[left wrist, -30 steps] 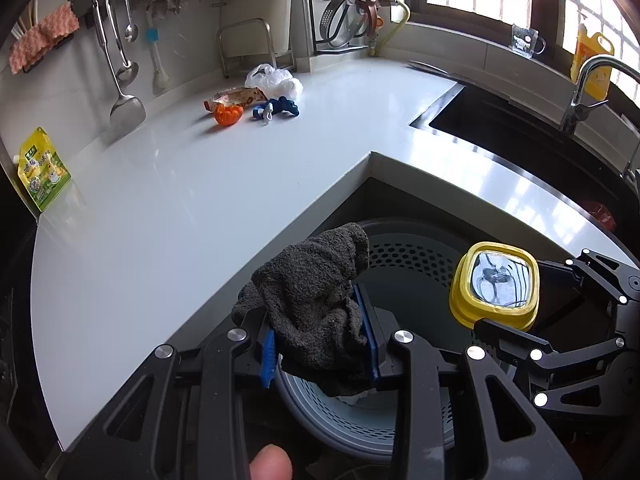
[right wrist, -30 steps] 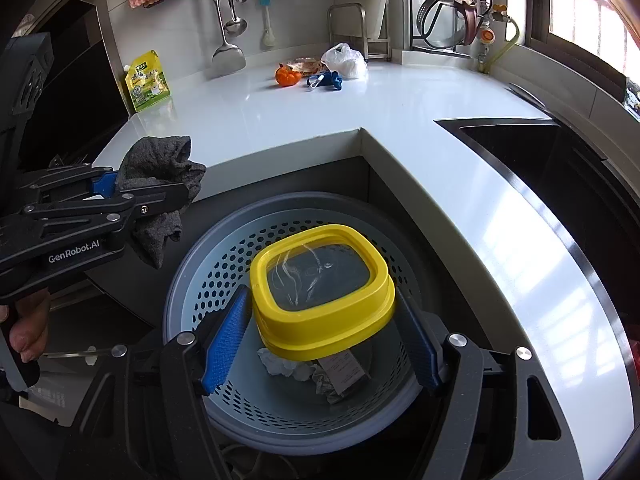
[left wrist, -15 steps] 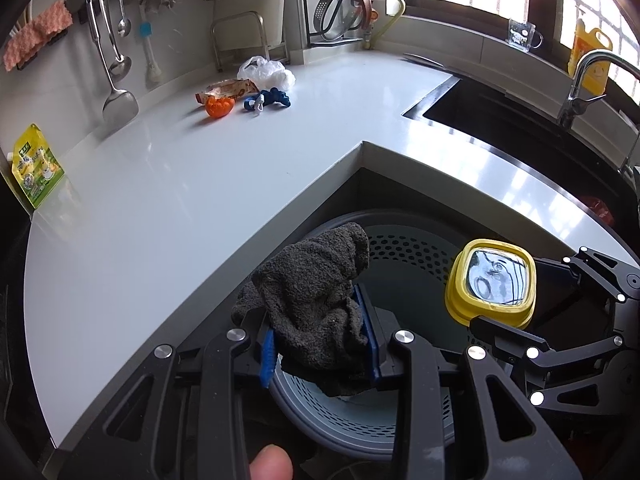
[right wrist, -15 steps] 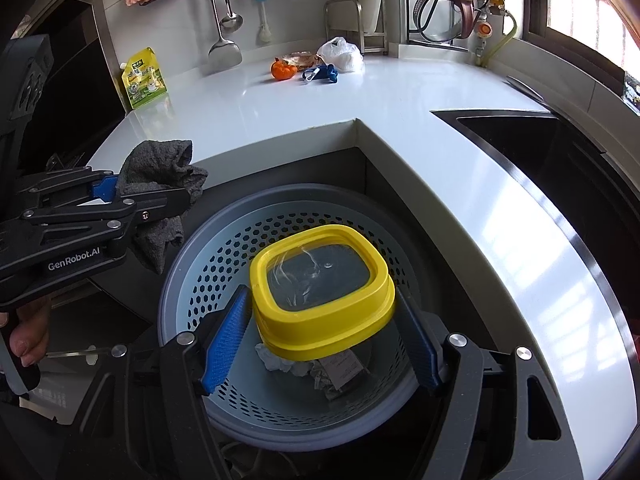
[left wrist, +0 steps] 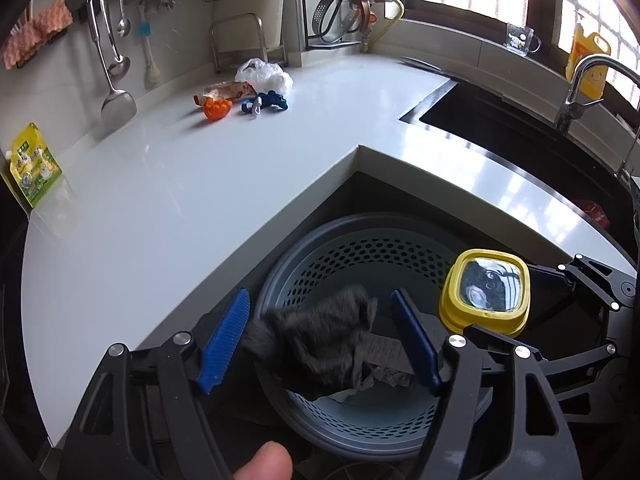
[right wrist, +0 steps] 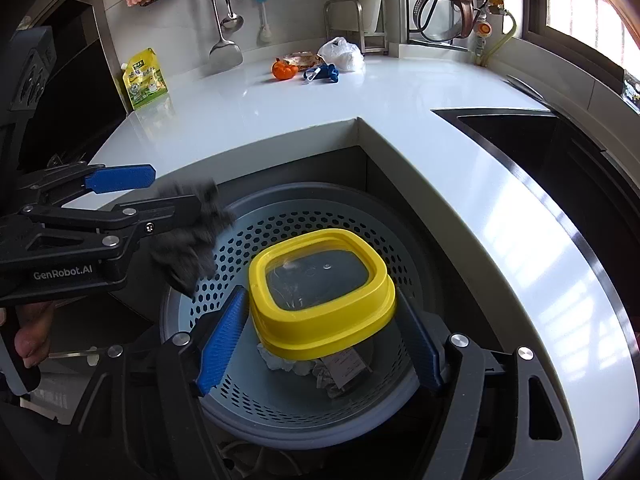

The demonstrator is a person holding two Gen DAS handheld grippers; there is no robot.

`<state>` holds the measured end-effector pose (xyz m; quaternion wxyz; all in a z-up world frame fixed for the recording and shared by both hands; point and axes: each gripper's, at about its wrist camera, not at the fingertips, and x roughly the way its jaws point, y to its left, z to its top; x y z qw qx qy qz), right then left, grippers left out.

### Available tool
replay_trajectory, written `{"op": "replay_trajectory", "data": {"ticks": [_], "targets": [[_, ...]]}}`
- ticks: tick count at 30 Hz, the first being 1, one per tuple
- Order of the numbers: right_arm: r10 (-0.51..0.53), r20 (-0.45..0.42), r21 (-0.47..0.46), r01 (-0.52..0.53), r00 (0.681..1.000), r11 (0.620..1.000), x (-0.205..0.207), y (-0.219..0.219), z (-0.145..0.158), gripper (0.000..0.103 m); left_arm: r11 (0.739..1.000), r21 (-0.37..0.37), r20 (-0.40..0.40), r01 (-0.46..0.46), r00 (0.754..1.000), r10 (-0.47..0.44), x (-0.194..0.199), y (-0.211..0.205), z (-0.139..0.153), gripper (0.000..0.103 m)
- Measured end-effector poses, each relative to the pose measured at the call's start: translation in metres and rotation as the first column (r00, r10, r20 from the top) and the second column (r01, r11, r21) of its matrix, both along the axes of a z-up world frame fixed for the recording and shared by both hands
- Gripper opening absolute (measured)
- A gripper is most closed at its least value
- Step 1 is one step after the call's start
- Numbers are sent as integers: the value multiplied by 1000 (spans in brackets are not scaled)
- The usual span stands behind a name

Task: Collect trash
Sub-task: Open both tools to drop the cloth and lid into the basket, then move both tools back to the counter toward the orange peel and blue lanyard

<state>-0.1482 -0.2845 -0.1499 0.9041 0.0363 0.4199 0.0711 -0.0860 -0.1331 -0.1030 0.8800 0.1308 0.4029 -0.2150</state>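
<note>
The left gripper (left wrist: 320, 340) has just been opening: its blue pads stand wide apart, and the dark grey crumpled cloth (left wrist: 320, 344) sits blurred between them, free of both pads, above the perforated grey-blue plastic bin (left wrist: 360, 248). In the right wrist view the same cloth (right wrist: 188, 240) hangs at the bin's left rim, just below the left gripper (right wrist: 160, 192).

The right gripper (right wrist: 320, 344) is closed on the yellow-rimmed square plastic container with a clear lid (right wrist: 320, 292), one pad against each side, holding it over the bin (right wrist: 404, 280). Crumpled paper scraps (right wrist: 340, 368) lie on the bin's floor (partly hidden under the container). The bin sits in the inner corner of the white L-shaped countertop (right wrist: 360, 92).
</note>
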Motion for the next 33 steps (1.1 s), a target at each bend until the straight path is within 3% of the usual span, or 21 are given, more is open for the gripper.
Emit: {"op": "replay_trajectory", "data": {"ticks": [11, 18, 27, 33], "targets": [[23, 3, 27, -23, 1000, 999, 3, 2, 3, 71, 1000, -10, 11, -26, 1000, 26, 5, 7, 7, 72], [28, 64, 16, -29, 998, 999, 16, 3, 29, 74, 998, -25, 50, -61, 997, 62, 21, 20, 25, 77], [44, 141, -17, -42, 989, 999, 87, 4, 74, 75, 990, -24, 146, -137, 980, 139, 80, 44, 67, 84], [39, 146, -4, -39, 988, 999, 147, 3, 86, 76, 992, -22, 129, -126, 983, 128, 135, 46, 70, 87]]}}
